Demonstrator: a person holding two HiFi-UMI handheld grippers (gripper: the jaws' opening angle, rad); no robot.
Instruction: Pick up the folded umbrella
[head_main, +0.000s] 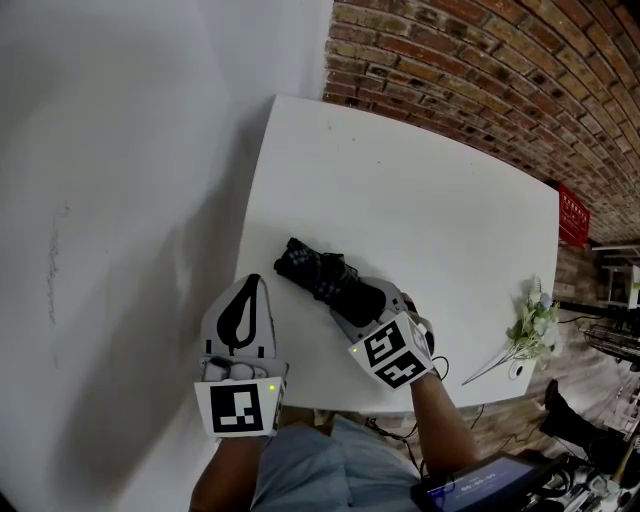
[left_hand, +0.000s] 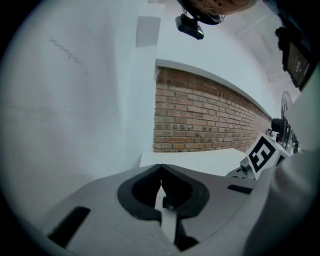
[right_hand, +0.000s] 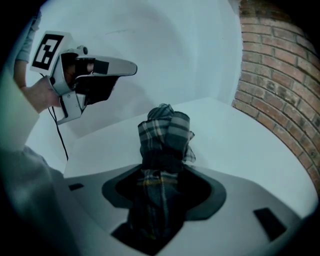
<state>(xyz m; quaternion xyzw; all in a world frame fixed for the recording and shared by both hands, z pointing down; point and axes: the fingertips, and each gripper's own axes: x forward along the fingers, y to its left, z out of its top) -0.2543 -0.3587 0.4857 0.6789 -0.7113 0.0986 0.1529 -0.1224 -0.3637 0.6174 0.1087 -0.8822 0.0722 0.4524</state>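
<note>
Left gripper (head_main: 252, 285) sits nearest, at the table's front edge: jaws together, nothing between them, idle and clear of the job

Right gripper (right_hand: 165, 167) is pitched down over the folded umbrella (head_main: 320, 272). The dark plaid bundle runs straight through the jaw gap, and both jaw tips look to be in contact with the fabric. I read that as closed on the umbrella; how firm the clamp is I can't tell

Location: umbrella lies diagonally on the white table (head_main: 420, 190), near the front edge and just beside the left gripper. Its near end is in the right jaws, its far end points away toward the wall side. It looks to be resting on the tabletop, not lifted

Handling, my read:
- probably light, so weight shouldn't be the issue
- soft loose canopy cloth over a stiff shaft and ribs, so the jaws squash fabric before they reach anything solid
- cloth may slide over the core, so a grip on the outer folds alone could slip or only tug the canopy
- bundle is lumpy and flares at the far end
- not fragile, a firm squeeze should be fine

Grip point: current hold is toward the near end, so the far end will likely droop on the lift. Nearer mid-length, across the bundle, would balance better
</note>
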